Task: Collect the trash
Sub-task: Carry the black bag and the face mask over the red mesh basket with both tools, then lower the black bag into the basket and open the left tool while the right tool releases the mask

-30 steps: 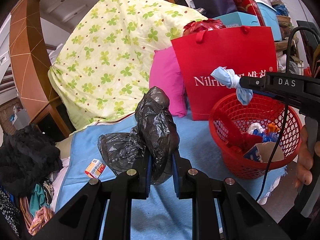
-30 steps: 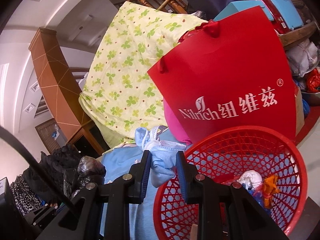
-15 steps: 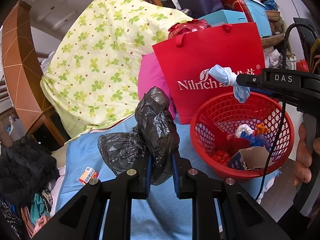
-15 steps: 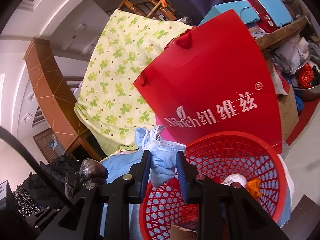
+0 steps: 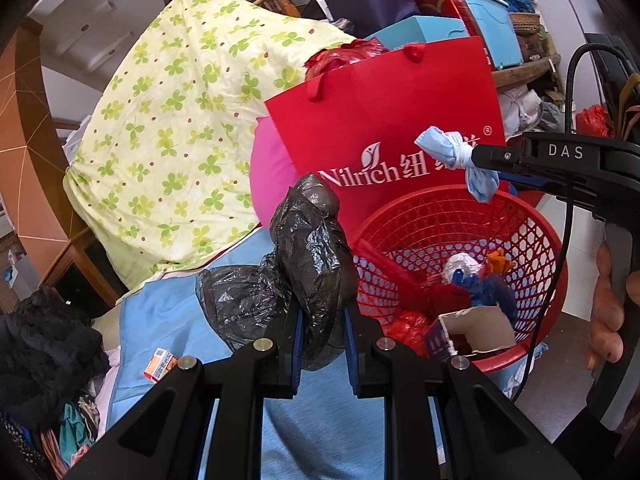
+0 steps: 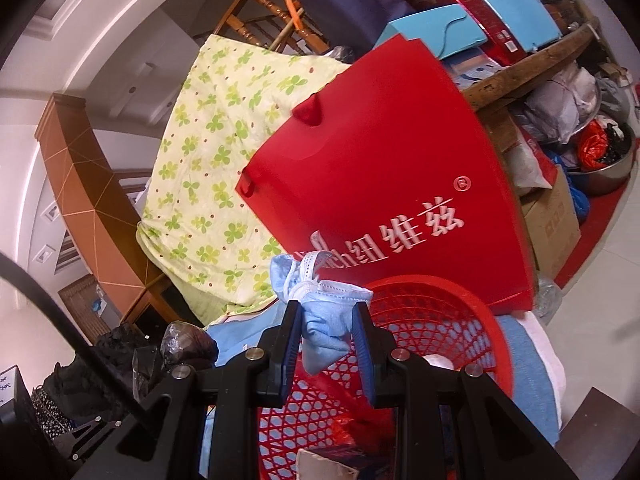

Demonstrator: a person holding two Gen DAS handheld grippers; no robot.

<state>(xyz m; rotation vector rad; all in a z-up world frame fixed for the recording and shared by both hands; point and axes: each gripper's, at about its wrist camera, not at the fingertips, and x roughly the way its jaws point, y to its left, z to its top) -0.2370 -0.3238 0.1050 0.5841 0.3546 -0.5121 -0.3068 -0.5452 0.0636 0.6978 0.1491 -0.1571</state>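
Note:
My left gripper (image 5: 320, 316) is shut on a crumpled black plastic bag (image 5: 308, 256) and holds it above the blue sheet, just left of the red mesh basket (image 5: 532, 340). My right gripper (image 6: 326, 320) is shut on a knotted blue face mask (image 6: 320, 320) and holds it over the basket's near rim (image 6: 492, 320). In the left wrist view the mask (image 5: 460, 160) hangs from the right gripper (image 5: 480, 156) above the basket's back edge. The basket holds several pieces of trash, among them a torn cardboard box (image 5: 472, 328).
A red Nilrich paper bag (image 5: 400, 136) stands behind the basket, against a pink pillow (image 5: 272, 172) and a green clover quilt (image 5: 180, 140). A small orange box (image 5: 160, 364) lies on the blue sheet (image 5: 168, 320). Dark clothes (image 5: 44, 352) are piled at left.
Both grippers have moved closer to the basket, each still holding its trash. The basket now looks larger and sits nearer the middle in both views.

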